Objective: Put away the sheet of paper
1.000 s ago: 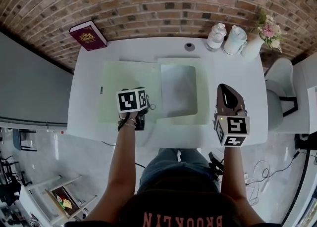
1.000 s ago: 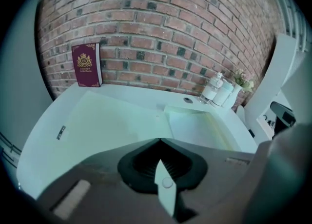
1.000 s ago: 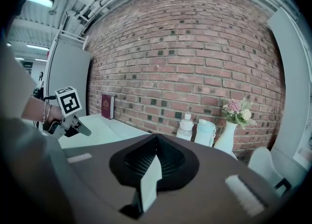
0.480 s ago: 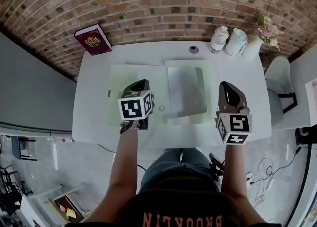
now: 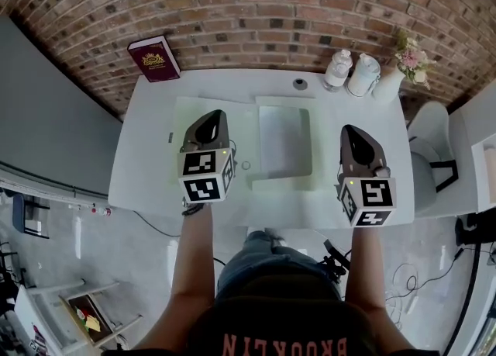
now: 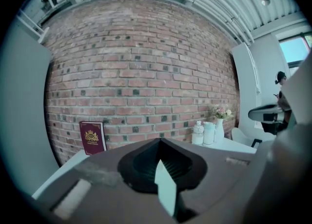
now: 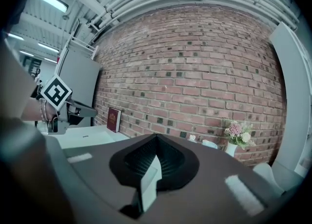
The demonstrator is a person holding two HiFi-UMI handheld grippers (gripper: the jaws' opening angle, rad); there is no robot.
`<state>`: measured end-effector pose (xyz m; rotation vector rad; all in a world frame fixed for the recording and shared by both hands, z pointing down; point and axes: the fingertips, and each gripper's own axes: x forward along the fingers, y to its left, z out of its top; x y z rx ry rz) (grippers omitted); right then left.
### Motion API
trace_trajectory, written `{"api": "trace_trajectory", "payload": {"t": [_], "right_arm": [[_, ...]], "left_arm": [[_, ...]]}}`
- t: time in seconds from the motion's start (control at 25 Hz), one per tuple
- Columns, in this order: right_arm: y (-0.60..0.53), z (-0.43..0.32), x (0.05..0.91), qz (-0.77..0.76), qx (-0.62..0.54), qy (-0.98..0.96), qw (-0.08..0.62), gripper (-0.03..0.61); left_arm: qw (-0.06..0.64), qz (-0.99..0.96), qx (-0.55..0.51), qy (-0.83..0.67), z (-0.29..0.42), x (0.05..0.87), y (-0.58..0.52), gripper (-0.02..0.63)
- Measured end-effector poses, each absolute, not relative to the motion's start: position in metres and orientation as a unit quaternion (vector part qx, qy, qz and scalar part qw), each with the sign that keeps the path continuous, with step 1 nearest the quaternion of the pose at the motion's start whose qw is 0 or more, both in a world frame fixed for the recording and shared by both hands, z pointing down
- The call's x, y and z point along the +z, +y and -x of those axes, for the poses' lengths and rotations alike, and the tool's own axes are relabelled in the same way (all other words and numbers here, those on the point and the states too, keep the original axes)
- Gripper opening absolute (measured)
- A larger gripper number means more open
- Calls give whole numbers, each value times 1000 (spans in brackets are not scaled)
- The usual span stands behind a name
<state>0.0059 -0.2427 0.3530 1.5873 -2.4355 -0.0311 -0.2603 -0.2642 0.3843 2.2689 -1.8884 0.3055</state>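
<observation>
Progress looks well along, as a judgement: the sheet of paper [image 5: 284, 141] lies flat on the right half of an open pale green folder [image 5: 246, 126] on the worktop [image 5: 143, 168], and neither gripper touches it. Whether the sheet is tucked under a pocket or only rests on top cannot be told from above. What seems left is to fold the folder's free half over it, if the task asks for that much.

The left gripper [image 5: 211, 122] hovers above the folder's left half, jaws pressed together with nothing between them. The right gripper [image 5: 353, 131] hangs out past the folder's right edge, its jaws likewise together and empty. Both point nearly level toward the brick wall.

The sheet sits between the two grippers and below them, closer to the left one, just to its right. Its long axis runs parallel to the way both grippers point, from the person toward the wall. Its short edges face the wall and the person, and its long edges run along the folder's fold and outer edge.
</observation>
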Motion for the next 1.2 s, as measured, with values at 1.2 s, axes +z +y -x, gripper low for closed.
{"api": "trace_trajectory", "payload": {"t": [1.2], "right_arm": [[-183, -29, 262, -539, -65, -838, 48, -2]], "left_arm": [[-64, -772, 31, -632, 221, 249, -191, -3]]}}
